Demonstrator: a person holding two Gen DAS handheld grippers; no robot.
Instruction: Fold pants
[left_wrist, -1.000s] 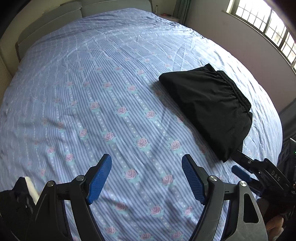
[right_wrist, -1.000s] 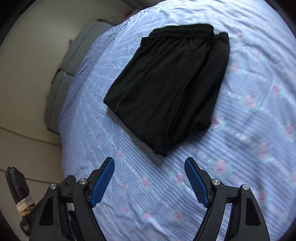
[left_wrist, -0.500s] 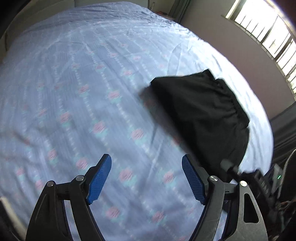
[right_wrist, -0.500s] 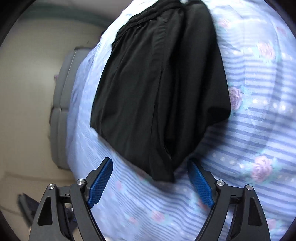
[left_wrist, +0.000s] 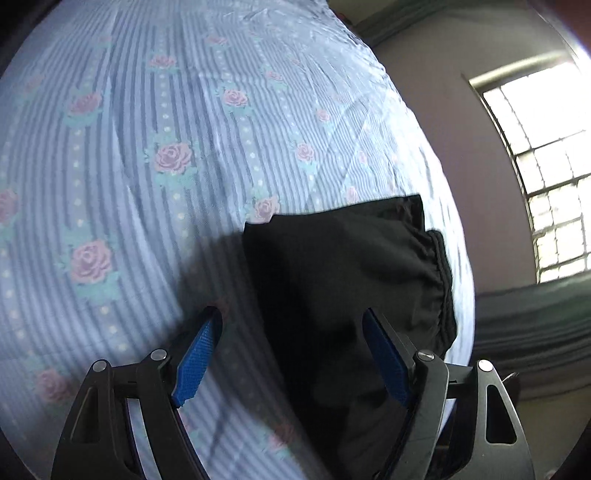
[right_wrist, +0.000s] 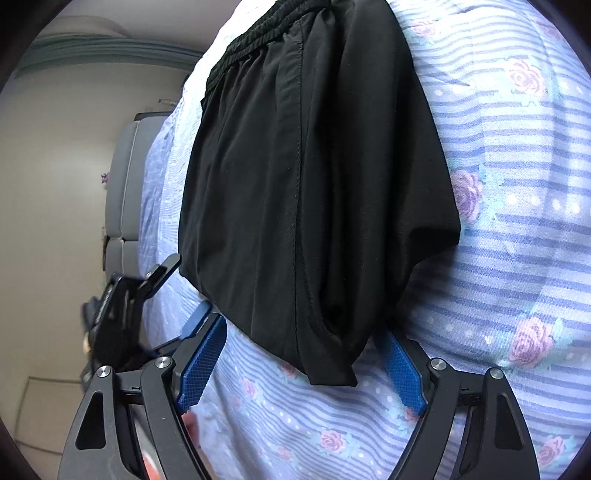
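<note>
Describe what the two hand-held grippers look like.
Both match: the left hand-held gripper and the right hand-held gripper have black angular frames with triangular cut-outs, silver round pivot pins, and two fingers faced with blue cross-hatched pads. No cables or sleeves show.

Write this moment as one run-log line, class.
stage: reaching in | item: black folded fabric pants on striped rose-print bedsheet | left claw: open beside pants edge | right claw: closing around pants corner, pads not pressing

The bed (left_wrist: 184, 147), sheeted in blue stripes with roses, bore folded black pants (right_wrist: 314, 184) just ahead of both tools.
</note>
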